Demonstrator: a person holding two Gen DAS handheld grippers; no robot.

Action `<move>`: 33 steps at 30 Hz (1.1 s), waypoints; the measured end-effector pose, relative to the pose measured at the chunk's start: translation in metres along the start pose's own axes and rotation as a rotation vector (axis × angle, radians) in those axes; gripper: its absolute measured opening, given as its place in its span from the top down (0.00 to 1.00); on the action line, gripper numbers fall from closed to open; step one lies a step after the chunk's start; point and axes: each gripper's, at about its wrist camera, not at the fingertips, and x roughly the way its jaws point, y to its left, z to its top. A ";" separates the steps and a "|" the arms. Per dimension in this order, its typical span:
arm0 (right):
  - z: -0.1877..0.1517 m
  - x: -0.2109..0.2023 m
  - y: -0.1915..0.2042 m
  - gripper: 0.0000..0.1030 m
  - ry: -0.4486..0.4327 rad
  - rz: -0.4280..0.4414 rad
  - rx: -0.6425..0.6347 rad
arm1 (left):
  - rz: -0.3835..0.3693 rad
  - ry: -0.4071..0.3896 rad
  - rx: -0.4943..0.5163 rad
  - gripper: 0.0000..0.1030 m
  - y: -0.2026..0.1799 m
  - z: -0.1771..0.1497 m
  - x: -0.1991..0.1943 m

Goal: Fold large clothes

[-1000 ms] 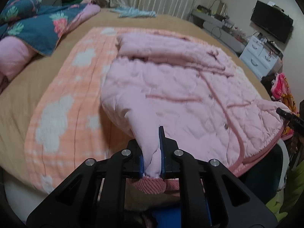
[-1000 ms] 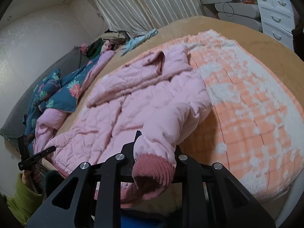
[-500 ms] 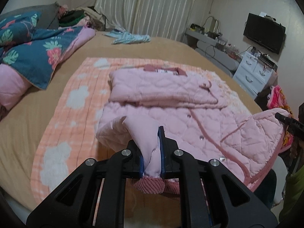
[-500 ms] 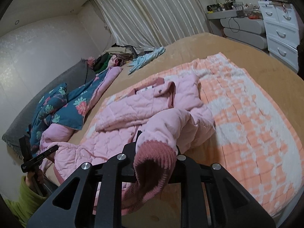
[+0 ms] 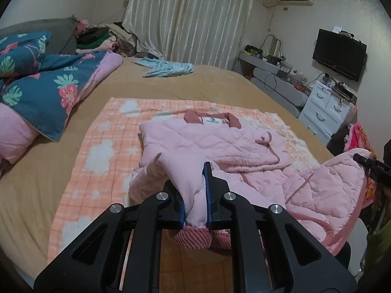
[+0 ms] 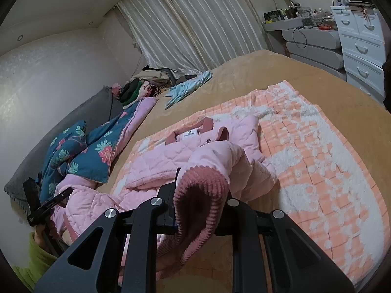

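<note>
Left gripper clamped on one sleeve of the pink quilted jacket; right gripper clamped on the other sleeve at its ribbed cuff. Jacket body lies collar-far on orange checked blanket, near edge raised.

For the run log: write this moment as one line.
left gripper: shut on sleeve | right gripper: shut on cuff | jacket: part-folded on blanket

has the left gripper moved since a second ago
Yes. The left gripper, shut on a pink jacket sleeve, has risen and tilted up: the curtain now fills more of its view.
</note>
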 end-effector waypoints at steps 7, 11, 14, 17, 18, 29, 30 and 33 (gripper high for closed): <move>0.020 0.008 -0.006 0.84 -0.010 -0.011 0.029 | 0.026 -0.027 0.002 0.94 0.001 0.020 0.007; 0.032 0.015 -0.008 0.84 -0.012 -0.016 0.045 | 0.045 -0.043 -0.003 0.94 0.003 0.031 0.013; 0.041 0.022 -0.009 0.84 -0.010 -0.023 0.049 | 0.057 -0.049 -0.005 0.94 0.005 0.037 0.018; 0.050 0.028 -0.010 0.84 -0.006 -0.027 0.051 | 0.071 -0.055 -0.001 0.94 0.005 0.043 0.024; 0.053 0.032 -0.009 0.84 -0.003 -0.029 0.051 | 0.076 -0.056 0.000 0.94 0.005 0.044 0.026; 0.079 0.060 -0.016 0.84 0.003 -0.078 0.065 | 0.127 -0.059 0.022 0.94 0.007 0.061 0.053; 0.080 0.063 -0.017 0.84 0.005 -0.083 0.067 | 0.132 -0.058 0.022 0.94 0.008 0.062 0.056; 0.083 0.073 -0.023 0.83 0.013 -0.090 0.087 | 0.144 -0.048 0.016 0.94 0.012 0.066 0.068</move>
